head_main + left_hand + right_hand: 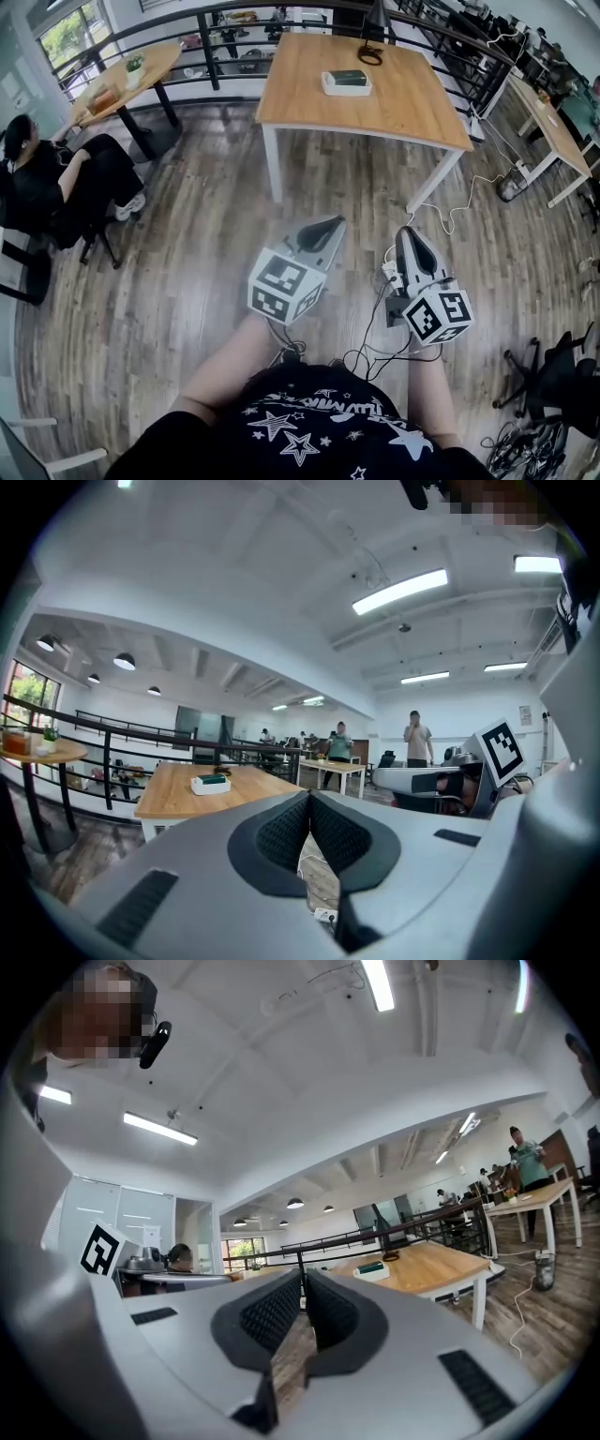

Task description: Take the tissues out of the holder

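The tissue holder (346,82), a white box with a dark green top, rests on the wooden table (412,103) far ahead of me. It looks small in the left gripper view (211,783) and in the right gripper view (372,1269). My left gripper (333,223) and right gripper (408,232) are held side by side over the wood floor, well short of the table, both pointing toward it. The left gripper (309,795) has its dark pads pressed together with nothing between them. The right gripper (303,1274) is likewise shut and empty.
A person sits on a chair (56,178) at the left, beside a round table (122,75). A black railing (234,23) runs behind the tables. A white cable and power strip (389,274) lie on the floor. An office chair (553,375) stands at lower right.
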A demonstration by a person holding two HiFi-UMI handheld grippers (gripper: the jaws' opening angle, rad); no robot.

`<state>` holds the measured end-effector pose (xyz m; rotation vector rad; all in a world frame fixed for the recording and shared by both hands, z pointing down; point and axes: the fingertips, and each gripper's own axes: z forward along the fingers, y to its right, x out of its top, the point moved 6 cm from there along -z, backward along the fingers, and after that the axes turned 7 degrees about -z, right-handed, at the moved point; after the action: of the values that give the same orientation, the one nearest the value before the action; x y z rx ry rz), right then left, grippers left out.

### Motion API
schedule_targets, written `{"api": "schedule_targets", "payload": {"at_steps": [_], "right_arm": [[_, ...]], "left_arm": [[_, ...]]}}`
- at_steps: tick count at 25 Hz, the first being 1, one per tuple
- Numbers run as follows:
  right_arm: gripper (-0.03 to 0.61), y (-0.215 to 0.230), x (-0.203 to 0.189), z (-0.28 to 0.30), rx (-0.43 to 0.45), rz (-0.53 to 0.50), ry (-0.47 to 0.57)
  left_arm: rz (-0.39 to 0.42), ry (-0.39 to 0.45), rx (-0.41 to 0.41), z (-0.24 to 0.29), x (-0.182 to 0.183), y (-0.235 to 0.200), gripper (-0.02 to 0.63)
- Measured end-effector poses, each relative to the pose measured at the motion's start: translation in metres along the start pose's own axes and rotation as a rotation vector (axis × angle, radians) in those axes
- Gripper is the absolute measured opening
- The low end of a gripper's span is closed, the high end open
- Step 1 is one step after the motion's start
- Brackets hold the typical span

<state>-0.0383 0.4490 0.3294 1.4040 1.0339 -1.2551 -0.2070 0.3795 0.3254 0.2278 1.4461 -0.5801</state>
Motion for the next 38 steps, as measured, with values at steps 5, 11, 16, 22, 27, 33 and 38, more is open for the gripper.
{"api": "schedule_targets", "payload": {"at_steps": [5, 11, 16, 22, 27, 33, 38], "right_arm": [[0.026, -0.017, -0.006, 0.014, -0.027, -0.006, -0.027], [0.026, -0.038, -0.012, 0.027, -0.038, -0.033, -0.05], [0.026, -0.034, -0.024, 0.036, -0.041, -0.023, -0.09], [0.026, -0.016, -0.035, 0.064, 0.007, -0.024, -0.089], [0.026, 0.017, -0.038, 0.095, 0.043, -0.02, -0.097], [0.026, 0.08, -0.029, 0.147, 0.069, -0.027, -0.095], [0.026, 0.13, -0.023, 0.19, 0.087, -0.018, -0.092]], "left_arm": [[-0.003, 0.002, -0.018, -0.013, 0.001, -0.022, 0.012], [0.004, 0.008, -0.031, -0.021, 0.003, -0.042, 0.012], [0.016, -0.015, -0.027, -0.015, -0.006, -0.051, 0.012], [0.004, -0.022, 0.006, 0.007, -0.011, -0.068, 0.012], [0.008, -0.02, 0.041, 0.044, -0.006, -0.08, 0.012], [0.017, -0.018, 0.077, 0.11, 0.011, -0.104, 0.012], [0.022, -0.007, 0.114, 0.162, 0.024, -0.122, 0.012]]}}
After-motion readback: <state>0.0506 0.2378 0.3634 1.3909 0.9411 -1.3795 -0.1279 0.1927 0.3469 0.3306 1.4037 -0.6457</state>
